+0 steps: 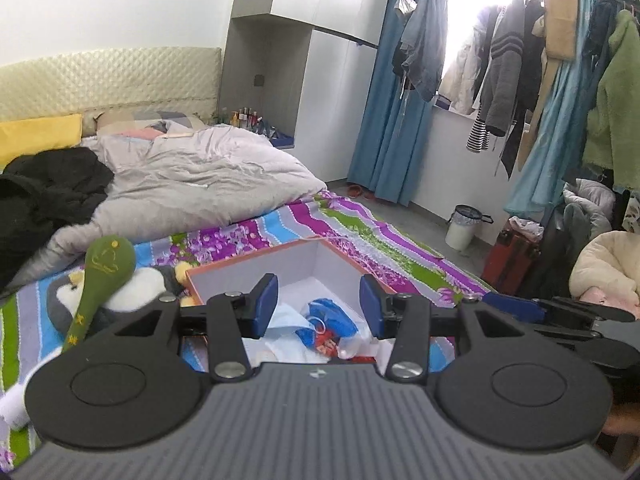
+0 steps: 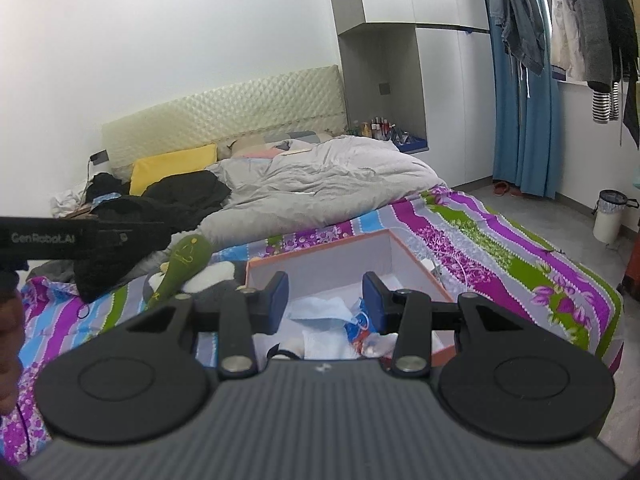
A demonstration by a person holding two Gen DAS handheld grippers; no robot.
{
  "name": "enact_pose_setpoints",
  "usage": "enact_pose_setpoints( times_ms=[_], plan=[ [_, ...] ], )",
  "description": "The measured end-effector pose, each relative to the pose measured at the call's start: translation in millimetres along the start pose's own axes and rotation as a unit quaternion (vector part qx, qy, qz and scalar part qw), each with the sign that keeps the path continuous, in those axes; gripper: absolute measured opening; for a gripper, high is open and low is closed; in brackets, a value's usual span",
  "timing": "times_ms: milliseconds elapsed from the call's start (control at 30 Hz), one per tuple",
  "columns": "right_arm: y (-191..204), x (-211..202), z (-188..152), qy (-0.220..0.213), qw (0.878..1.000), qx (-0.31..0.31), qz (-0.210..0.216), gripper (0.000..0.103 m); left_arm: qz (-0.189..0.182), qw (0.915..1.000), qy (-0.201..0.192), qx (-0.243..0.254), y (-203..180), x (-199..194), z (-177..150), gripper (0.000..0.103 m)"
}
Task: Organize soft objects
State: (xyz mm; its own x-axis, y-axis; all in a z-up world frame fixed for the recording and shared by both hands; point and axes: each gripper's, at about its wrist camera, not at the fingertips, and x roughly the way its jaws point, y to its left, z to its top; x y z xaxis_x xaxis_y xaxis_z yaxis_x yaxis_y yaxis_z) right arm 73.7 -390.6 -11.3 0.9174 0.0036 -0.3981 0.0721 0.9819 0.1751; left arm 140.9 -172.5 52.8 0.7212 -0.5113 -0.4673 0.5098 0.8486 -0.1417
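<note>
Both tongs stand partly apart with nothing between the pads. The left tongs (image 1: 319, 304) and the right tongs (image 2: 325, 302) both hang over the open orange-edged box (image 1: 320, 256) on the striped bedspread (image 1: 360, 232), angled gently downward towards it.

Inside the box lie a pale blue face mask (image 1: 288, 318), a blue crumpled bag (image 1: 332, 314) and white paper; these already look stowed. The soft things left out sit at about ten o'clock from the left tongs: a penguin plush (image 1: 136, 284) lying just beside the box's left wall, with a green spoon-shaped plush (image 1: 100, 276) resting across it.

I judge the next pick to be the green plush, since it lies on top. The left tongs are nearer; they should swing to ten o'clock, open wider, and close across the narrow handle rather than the broad head, so the penguin underneath is not dragged along. The right tongs can wait by the box.
</note>
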Motion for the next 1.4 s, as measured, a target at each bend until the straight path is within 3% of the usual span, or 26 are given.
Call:
enact_pose_setpoints(
  times_ms=[400, 833, 1400],
  plan=[
    [4.8, -5.4, -31.4, 0.019, 1.000, 0.006, -0.010, 0.044, -0.008, 0.9992, 0.033, -0.023, 0.0, 1.2, -50.1, 0.051],
    [15.4, -4.1, -58.9, 0.036, 0.999, 0.002, -0.027, 0.044, 0.010, 0.9977, 0.055, -0.038, 11.1, 1.8, -79.3, 0.051],
    [15.0, -2.8, -60.4, 0.036, 0.999, -0.003, -0.041, 0.044, 0.017, 0.9971, 0.059, -0.045, 13.9, 1.7, -81.6, 0.051]
  ],
)
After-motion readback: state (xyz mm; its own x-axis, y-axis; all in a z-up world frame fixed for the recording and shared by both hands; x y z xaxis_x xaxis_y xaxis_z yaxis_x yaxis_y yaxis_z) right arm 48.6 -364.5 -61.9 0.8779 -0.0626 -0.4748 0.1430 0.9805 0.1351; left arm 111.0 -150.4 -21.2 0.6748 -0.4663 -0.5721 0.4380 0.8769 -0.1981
